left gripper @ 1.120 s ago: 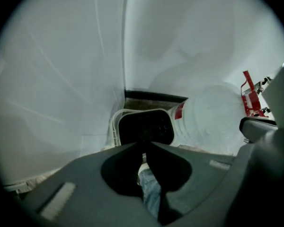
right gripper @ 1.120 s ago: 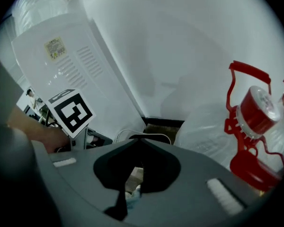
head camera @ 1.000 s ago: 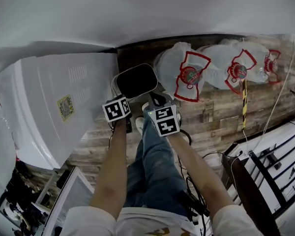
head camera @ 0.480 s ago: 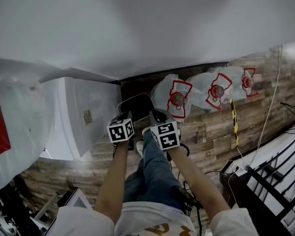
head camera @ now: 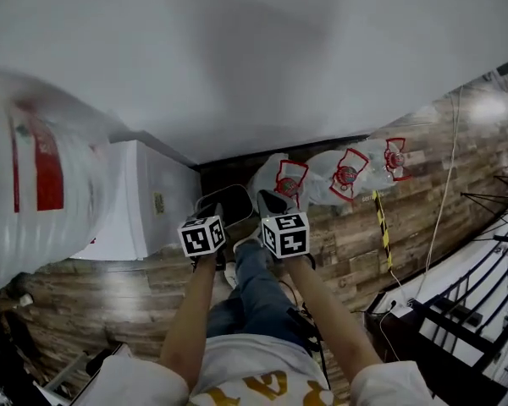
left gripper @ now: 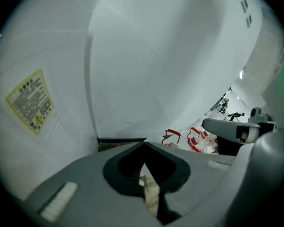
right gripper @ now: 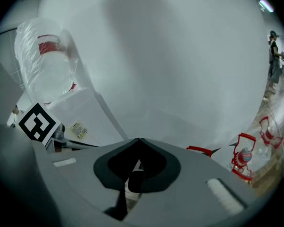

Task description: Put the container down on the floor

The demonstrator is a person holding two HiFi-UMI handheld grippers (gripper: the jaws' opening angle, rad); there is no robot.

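The container [head camera: 230, 203], a dark bin with a pale rim, sits on the wood floor against the white wall, beside a white appliance. In the head view my left gripper [head camera: 218, 220] hangs at its near edge and my right gripper [head camera: 267, 201] at its right side, both above it. The left gripper view shows my left gripper [left gripper: 142, 143] with jaw tips touching and only floor visible through the gap. My right gripper [right gripper: 139, 140] is also shut, with nothing between its jaws. The container does not show in either gripper view.
A white appliance [head camera: 144, 203] with a yellow label stands left of the container. Clear bags with red print [head camera: 339, 176] lie along the wall to the right. A big white bag [head camera: 34, 176] looms at left. A dark metal rack [head camera: 483, 260] and cables fill the right.
The head view has risen, so the floor and container look smaller and farther off. Both grippers have come up and back with it. The container has stayed by the wall.
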